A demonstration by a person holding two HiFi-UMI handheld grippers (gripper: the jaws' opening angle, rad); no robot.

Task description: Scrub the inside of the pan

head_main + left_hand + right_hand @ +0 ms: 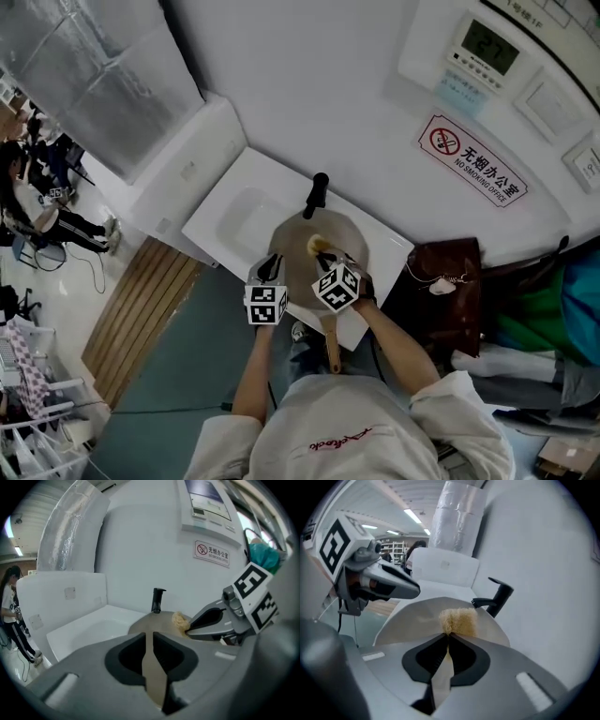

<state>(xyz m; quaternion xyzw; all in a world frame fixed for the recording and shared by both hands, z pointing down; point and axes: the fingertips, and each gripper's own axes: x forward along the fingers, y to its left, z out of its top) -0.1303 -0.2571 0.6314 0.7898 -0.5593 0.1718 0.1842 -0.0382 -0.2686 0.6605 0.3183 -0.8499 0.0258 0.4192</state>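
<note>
As seen from the head, has the pan [298,246] lying flat on the counter part of a white sink unit [217,246], round and grey-tan, with its wooden handle [333,349] pointing to 6 o'clock between the forearms. Pinches a yellow scrubbing pad [317,246] in the right gripper [326,254], jaws narrowed onto it, and rests it on the pan's inside a little toward 12 o'clock from centre. Closes the left gripper [270,269] to a thin slit at the pan's 8 o'clock edge, apparently on the rim. Shows only a tan strip between those jaws in the left gripper view, so cannot be fully sure.

Has a black faucet [318,193] upright just behind the pan at 12 o'clock, near the pad, and a shallow basin [242,217] at 10 o'clock. Farther out, takes in a brown bag [448,281] at 3 o'clock beside the unit's end, and a no-smoking sign [473,161] on the wall at 2 o'clock with a control panel [487,45] above it. Also takes in a slatted wooden board [141,319] on the floor at 8 o'clock, a foil-wrapped duct [89,80] at 10 o'clock and people [28,202] far off at 9 o'clock.

Hides the handle's join with the pan under the right marker cube [337,286], and the near rim under both grippers. Blurs the pan's inner surface too much to judge its state.
</note>
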